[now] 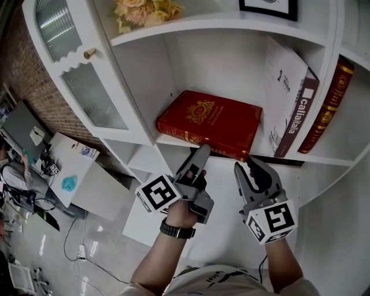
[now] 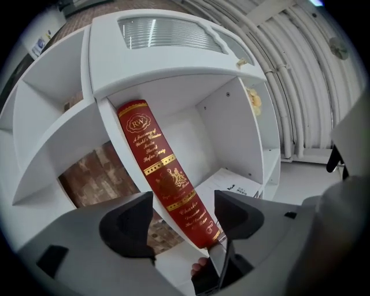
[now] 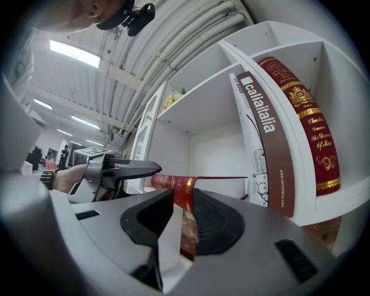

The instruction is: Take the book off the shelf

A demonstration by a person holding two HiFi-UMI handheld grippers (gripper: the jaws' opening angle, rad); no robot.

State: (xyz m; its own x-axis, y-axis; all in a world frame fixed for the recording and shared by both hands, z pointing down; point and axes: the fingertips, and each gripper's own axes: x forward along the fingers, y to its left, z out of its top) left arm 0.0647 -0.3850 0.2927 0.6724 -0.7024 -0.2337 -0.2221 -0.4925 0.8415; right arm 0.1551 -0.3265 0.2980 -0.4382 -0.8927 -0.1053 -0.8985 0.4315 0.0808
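Note:
A red book (image 1: 211, 121) with gold print lies flat on the white shelf (image 1: 324, 159), its near corner over the shelf's edge. My left gripper (image 1: 199, 156) reaches up to the book's front edge. In the left gripper view its jaws (image 2: 184, 214) stand wide open on either side of the red spine (image 2: 156, 156), with clear gaps on both sides. My right gripper (image 1: 247, 165) sits at the overhanging corner. The right gripper view shows its jaws (image 3: 182, 211) close together with the book's edge (image 3: 173, 182) between them.
To the right on the same shelf lean a white book (image 1: 283, 87), a brown "calia italia" book (image 1: 300, 113) and a dark red book (image 1: 329, 104). A glass cabinet door (image 1: 87, 87) stands at the left. Flowers (image 1: 147, 10) sit on the shelf above.

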